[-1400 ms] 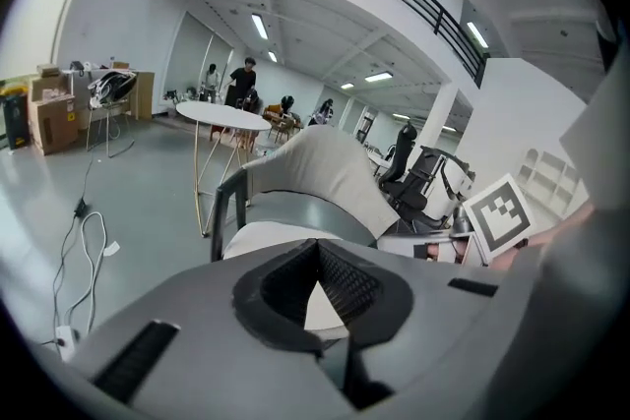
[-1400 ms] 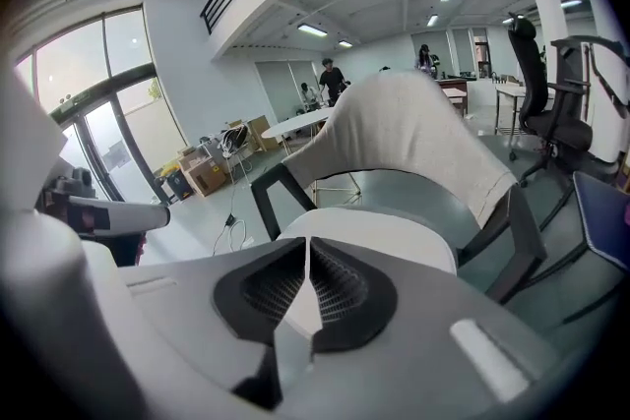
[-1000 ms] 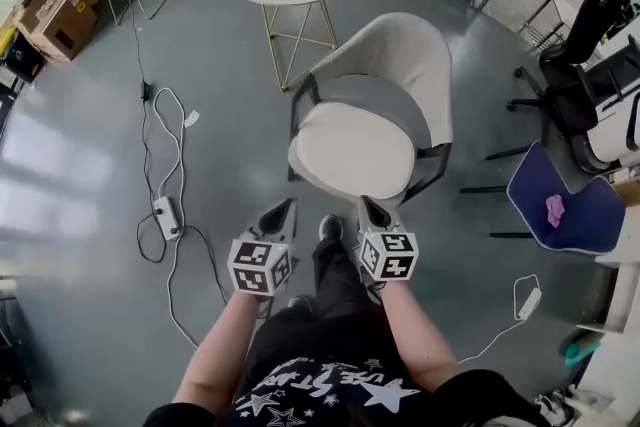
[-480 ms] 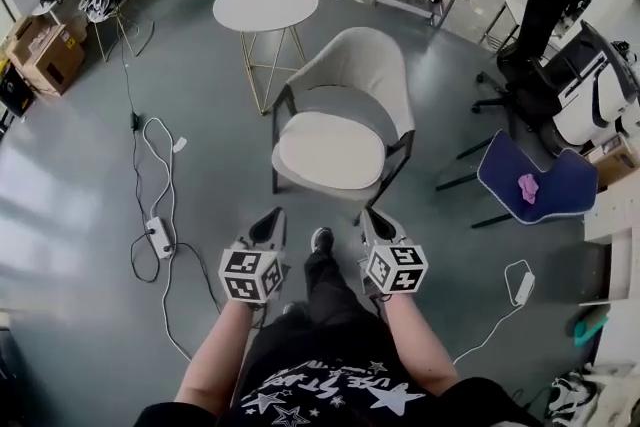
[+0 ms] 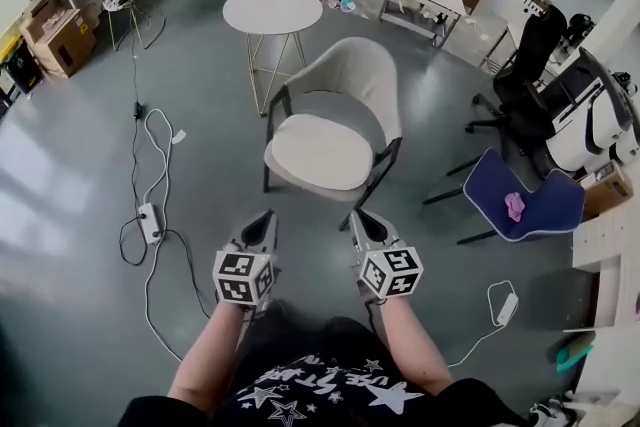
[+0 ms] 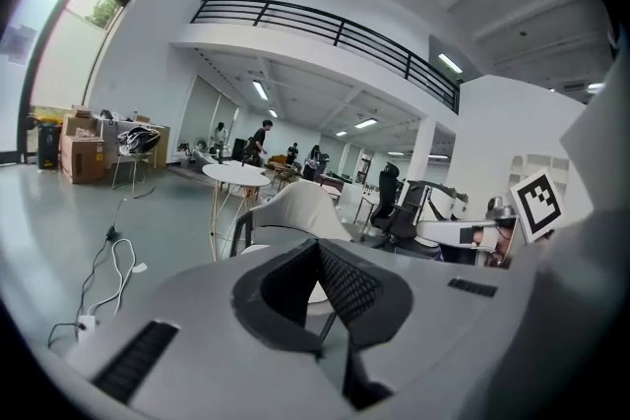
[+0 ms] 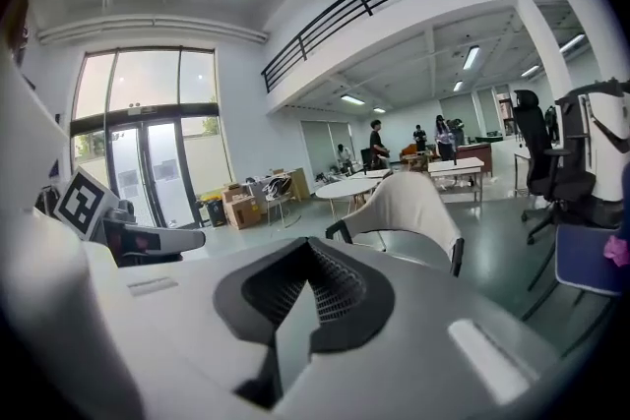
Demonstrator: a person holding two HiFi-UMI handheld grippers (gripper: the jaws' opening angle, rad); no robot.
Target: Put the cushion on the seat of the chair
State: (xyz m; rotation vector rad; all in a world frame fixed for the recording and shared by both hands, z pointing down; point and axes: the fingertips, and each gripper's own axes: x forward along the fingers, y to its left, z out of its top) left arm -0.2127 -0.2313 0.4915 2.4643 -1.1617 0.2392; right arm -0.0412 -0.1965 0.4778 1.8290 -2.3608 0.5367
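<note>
Round off-white cushion (image 5: 322, 152) lies flat on the seat of the beige upholstered chair (image 5: 357, 77) with dark metal legs.
The left gripper (image 5: 265, 218) and right gripper (image 5: 358, 217) hover side by side near the chair's front edge, clear of it, each with jaws pressed together and holding nothing.

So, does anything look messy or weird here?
A bit. A white cable with a power strip sprawls in loose loops on the floor left of the beige chair. A crumpled pink thing lies on the blue chair. The beige chair's cushion sits straight.
</note>
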